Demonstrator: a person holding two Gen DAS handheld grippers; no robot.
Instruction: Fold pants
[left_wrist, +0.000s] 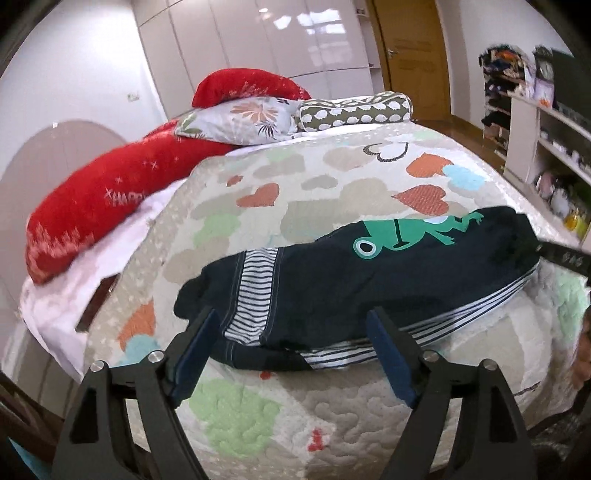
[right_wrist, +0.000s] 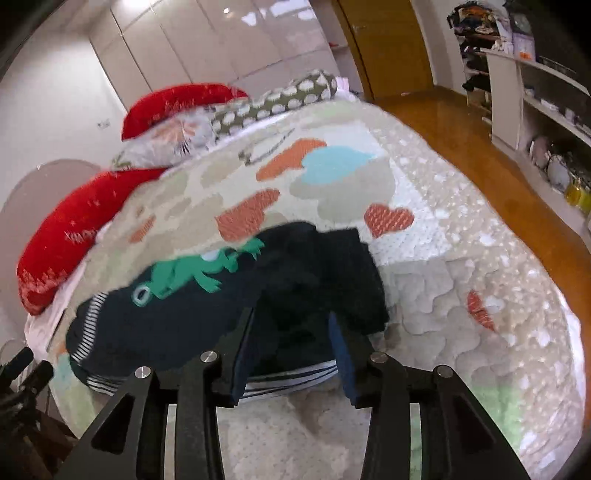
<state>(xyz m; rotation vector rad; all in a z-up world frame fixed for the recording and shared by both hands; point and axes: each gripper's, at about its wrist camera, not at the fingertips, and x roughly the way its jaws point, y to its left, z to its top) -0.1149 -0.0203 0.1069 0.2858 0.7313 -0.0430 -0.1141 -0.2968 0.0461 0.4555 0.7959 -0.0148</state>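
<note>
While the navy frog-print pants (left_wrist: 332, 288) lie doubled on the heart-patterned quilt (left_wrist: 332, 177), left gripper (left_wrist: 291, 332) and right gripper (right_wrist: 291, 332) both stand released over them, suggesting a fold just laid; the next fold needs fresh grips.

Left gripper (left_wrist: 291, 328): matte black angular linkage arms with triangular cutouts, round silver pivot screws, flat dark-blue pads on both fingers (left_wrist: 194, 354); right gripper (right_wrist: 295, 332): identical build, black arms, silver screws, blue pads
</note>
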